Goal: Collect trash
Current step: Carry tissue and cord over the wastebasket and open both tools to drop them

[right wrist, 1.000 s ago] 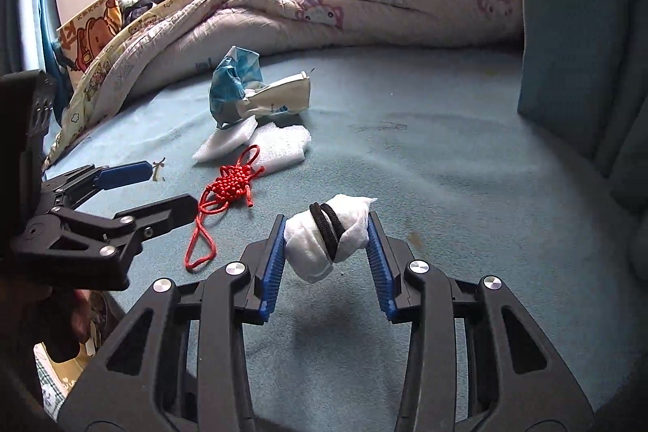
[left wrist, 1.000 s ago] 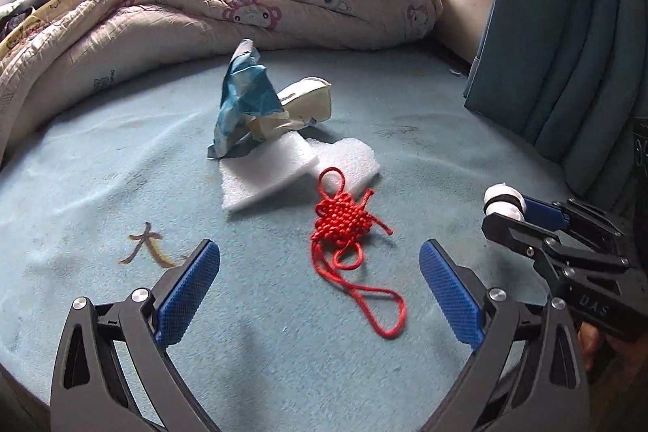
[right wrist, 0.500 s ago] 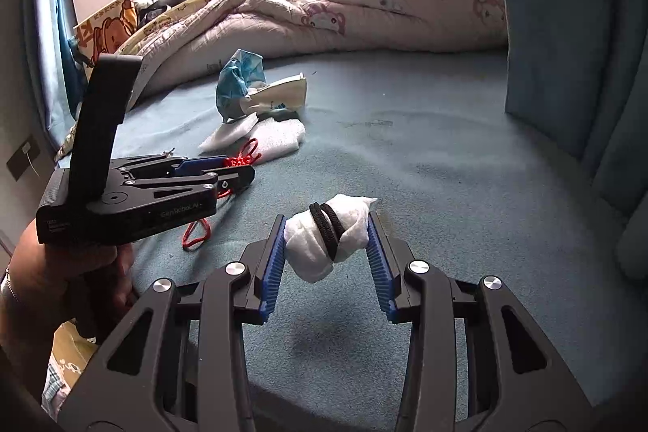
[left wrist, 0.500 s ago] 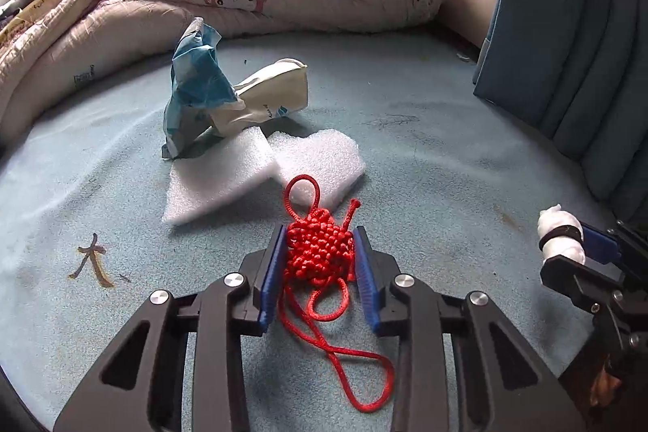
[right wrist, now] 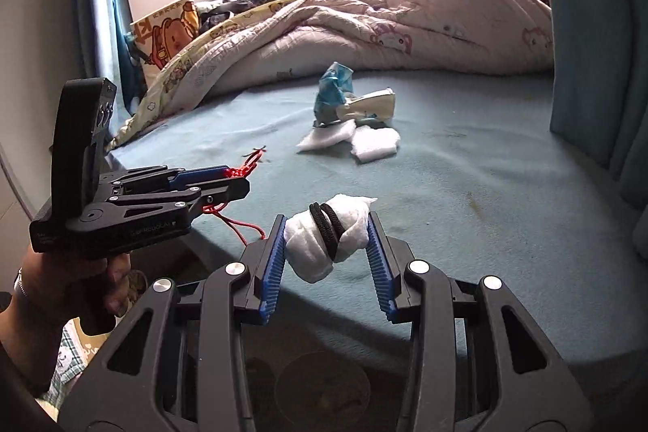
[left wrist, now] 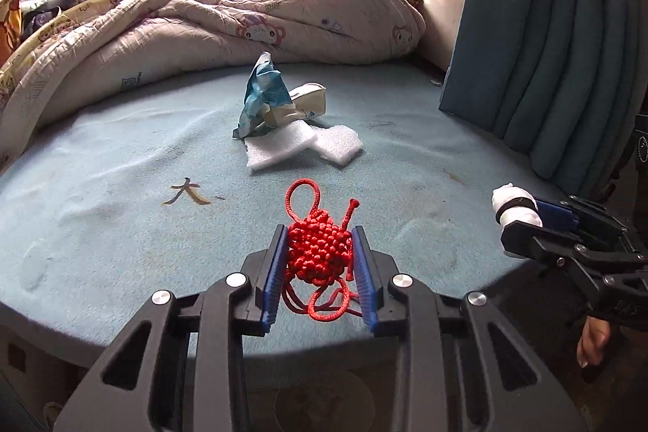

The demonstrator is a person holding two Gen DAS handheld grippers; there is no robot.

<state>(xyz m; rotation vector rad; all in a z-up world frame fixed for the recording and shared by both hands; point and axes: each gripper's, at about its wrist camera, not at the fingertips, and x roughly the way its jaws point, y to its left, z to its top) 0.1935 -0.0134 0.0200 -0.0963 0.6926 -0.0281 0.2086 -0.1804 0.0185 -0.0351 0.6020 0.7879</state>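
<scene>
My left gripper (left wrist: 320, 233) is shut on a red knotted cord ornament (left wrist: 318, 254), lifted clear of the blue bed sheet (left wrist: 121, 229) near its front edge; the cord's loops dangle below the blue pads. The right gripper (right wrist: 326, 219) is shut on a white tissue wad wrapped with a black hair tie (right wrist: 328, 233). From the right wrist view the left gripper (right wrist: 239, 181) shows at left with the red cord (right wrist: 247, 169) sticking out. Further back on the sheet lie a crumpled blue-white wrapper (left wrist: 261, 96), a cream packet (left wrist: 303, 104) and two white foam pieces (left wrist: 303, 146).
A rumpled cartoon quilt (left wrist: 202, 27) fills the back of the bed. Blue curtains (left wrist: 546, 47) hang at the right. A cartoon pillow (right wrist: 166, 31) leans at the far left. The bed's front edge (left wrist: 121, 339) drops off just below both grippers.
The left gripper went from wide open to shut on the red ornament, then pulled it back and up off the sheet. The right gripper drew back too, still holding the tissue wad.
</scene>
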